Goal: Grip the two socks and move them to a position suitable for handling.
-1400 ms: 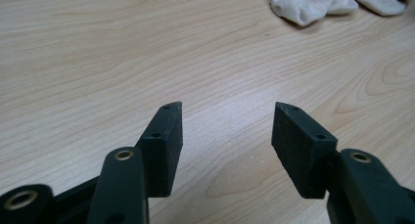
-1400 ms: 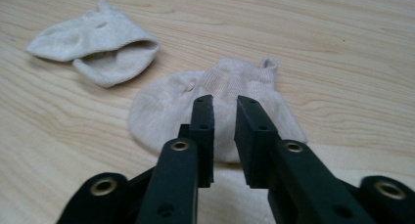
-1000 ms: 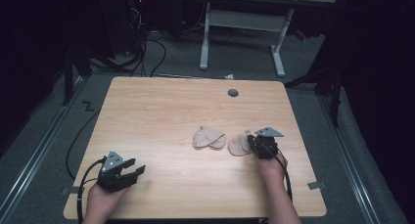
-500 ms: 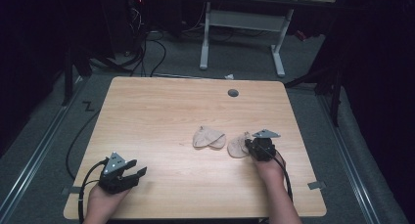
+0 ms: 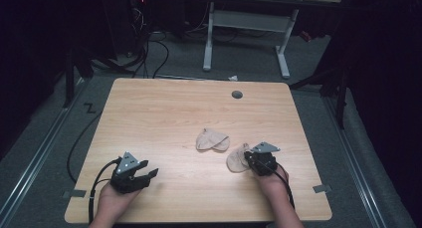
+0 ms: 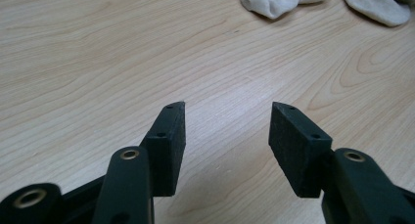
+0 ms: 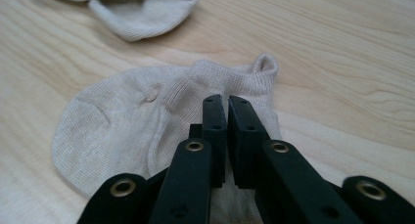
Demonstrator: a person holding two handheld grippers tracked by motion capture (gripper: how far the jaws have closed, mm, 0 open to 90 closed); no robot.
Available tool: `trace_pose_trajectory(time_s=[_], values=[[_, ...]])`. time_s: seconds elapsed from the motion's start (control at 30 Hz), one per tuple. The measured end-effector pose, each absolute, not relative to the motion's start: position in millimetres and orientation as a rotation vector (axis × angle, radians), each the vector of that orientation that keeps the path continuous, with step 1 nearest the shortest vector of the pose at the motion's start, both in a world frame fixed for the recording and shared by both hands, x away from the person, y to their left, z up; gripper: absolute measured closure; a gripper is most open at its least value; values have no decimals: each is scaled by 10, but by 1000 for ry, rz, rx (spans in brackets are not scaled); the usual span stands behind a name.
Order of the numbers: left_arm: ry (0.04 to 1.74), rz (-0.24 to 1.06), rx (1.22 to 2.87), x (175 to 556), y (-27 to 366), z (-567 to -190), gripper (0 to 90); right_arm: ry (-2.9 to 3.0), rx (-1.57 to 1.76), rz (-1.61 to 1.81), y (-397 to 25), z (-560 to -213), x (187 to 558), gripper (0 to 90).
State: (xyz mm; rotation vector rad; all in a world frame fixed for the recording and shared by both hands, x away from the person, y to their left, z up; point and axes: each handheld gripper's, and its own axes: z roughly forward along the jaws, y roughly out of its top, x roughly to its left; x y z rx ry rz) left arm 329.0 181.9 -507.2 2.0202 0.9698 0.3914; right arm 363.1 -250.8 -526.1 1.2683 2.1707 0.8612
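The wooden table [image 5: 169, 118] bears no writing I can read. Two beige socks lie right of its middle: the far sock [image 5: 212, 140] sits free, and the near sock [image 7: 142, 116] lies flat under my right gripper [image 7: 226, 104], whose jaws are pinched nearly together on its ribbed cuff. My left gripper [image 6: 226, 111] rests near the front left edge, jaws wide apart and holding nothing.

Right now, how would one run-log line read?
right tool: shut on near sock | left tool: open, idle | other sock: untouched on table
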Motion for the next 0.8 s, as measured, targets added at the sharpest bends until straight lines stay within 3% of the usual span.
trace_pose_trajectory(time_s=[0.8], values=[[883,333,2059,3344,1491,-5079,485,2337,1085,935,-2005,-5252,3239,846]])
